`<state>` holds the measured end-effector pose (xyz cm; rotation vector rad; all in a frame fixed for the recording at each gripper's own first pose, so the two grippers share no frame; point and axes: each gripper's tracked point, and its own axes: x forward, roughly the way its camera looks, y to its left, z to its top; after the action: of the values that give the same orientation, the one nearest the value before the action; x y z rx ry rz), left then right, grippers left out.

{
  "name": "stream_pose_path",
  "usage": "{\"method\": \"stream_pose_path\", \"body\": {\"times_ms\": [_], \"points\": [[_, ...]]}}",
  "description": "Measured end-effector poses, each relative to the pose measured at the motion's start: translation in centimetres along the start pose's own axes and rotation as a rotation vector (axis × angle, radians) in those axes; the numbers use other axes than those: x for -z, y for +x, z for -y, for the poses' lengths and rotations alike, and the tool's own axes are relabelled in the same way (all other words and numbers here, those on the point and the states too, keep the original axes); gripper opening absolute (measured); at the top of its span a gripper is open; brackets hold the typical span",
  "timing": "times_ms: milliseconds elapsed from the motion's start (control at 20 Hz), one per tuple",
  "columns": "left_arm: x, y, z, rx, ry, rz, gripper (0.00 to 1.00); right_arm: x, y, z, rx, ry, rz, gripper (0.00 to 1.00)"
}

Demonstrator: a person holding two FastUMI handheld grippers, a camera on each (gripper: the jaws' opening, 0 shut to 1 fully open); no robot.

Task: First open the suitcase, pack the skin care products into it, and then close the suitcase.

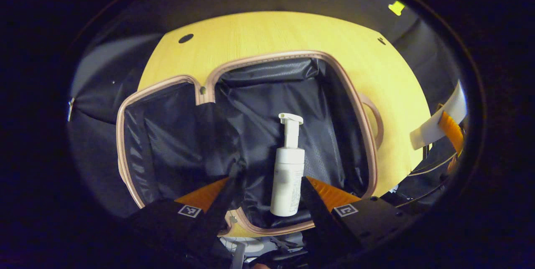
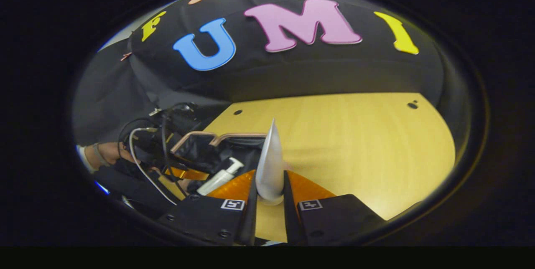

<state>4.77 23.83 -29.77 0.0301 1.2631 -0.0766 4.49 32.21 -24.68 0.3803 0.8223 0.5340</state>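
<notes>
An open suitcase with dark lining and a pale pink rim lies flat on the yellow table. A white pump bottle lies in its right half, nozzle pointing away. My left gripper hangs open above it, and the bottle sits close to the right finger without being clamped. In the right gripper view, my right gripper is shut on a silvery tube that stands up over the table. To its left are the suitcase, the bottle and the left gripper.
The suitcase's handle sticks out on its right side. Small dark holes mark the tabletop. A hand with trailing cables holds the left gripper. At the right edge of the left gripper view a pale tube shows beside an orange finger.
</notes>
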Motion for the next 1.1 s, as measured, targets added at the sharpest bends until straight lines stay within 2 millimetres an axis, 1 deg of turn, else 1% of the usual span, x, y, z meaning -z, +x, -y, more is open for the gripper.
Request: {"method": "stream_pose_path", "body": {"times_ms": [50,100,150,200,250,300,350,400,500,550,600,700,800,900,950,1000,1100], "points": [[0.3,-1.6,-0.5,0.015,-0.026,0.041,0.99,1.0,1.3,-1.6,-0.037,0.027,-0.061,0.36],[0.5,-3.0,-1.2,0.019,-0.055,0.078,0.98,2.2,2.6,-3.1,-0.064,0.06,-0.121,0.32],[0.9,-4.4,-2.2,0.016,-0.08,0.114,0.99,3.3,4.3,-4.4,-0.087,0.093,-0.178,0.32],[1.5,-5.3,-3.6,0.001,-0.106,0.142,0.99,4.6,5.7,-5.0,-0.098,0.115,-0.233,0.32],[2.5,-6.1,-5.1,-0.021,-0.135,0.161,0.99,5.8,6.7,-5.4,-0.1,0.126,-0.293,0.32],[3.7,-6.4,-6.9,-0.043,-0.168,0.177,0.97,6.8,7.8,-5.6,-0.086,0.133,-0.352,0.32],[5.0,-6.8,-8.8,-0.062,-0.207,0.184,0.98,7.7,8.9,-6.1,-0.066,0.147,-0.412,0.32],[6.0,-7.2,-10.6,-0.077,-0.255,0.191,0.97,8.6,10.0,-6.5,-0.049,0.166,-0.47,0.32],[7.7,-7.9,-13.6,-0.079,-0.347,0.212,0.97,10.1,12.0,-6.8,0.014,0.183,-0.547,0.32],[8.3,-8.2,-14.9,-0.076,-0.387,0.225,0.97,11.3,12.7,-6.7,0.052,0.173,-0.588,0.32],[8.8,-8.3,-16.1,-0.076,-0.423,0.235,0.97,12.7,12.8,-6.5,0.098,0.165,-0.645,0.32],[9.7,-8.3,-18.3,-0.083,-0.49,0.25,0.97,13.8,13.3,-6.6,0.153,0.215,-0.67,0.33],[10.1,-8.7,-20.3,-0.079,-0.547,0.261,0.97,13.9,13.8,-5.8,0.202,0.243,-0.656,0.33],[10.2,-8.6,-22.5,-0.08,-0.599,0.27,0.97,13.7,13.7,-5.1,0.241,0.284,-0.641,0.31],[9.9,-8.5,-23.5,-0.085,-0.625,0.278,0.97,13.1,13.3,-5.3,0.227,0.294,-0.616,0.47],[9.6,-8.0,-24.4,-0.088,-0.649,0.29,0.97,12.3,13.5,-5.5,0.199,0.294,-0.575,0.36],[8.1,-7.3,-27.1,-0.095,-0.695,0.316,0.98,10.7,13.5,-6.1,0.157,0.264,-0.47,0.77]]}}
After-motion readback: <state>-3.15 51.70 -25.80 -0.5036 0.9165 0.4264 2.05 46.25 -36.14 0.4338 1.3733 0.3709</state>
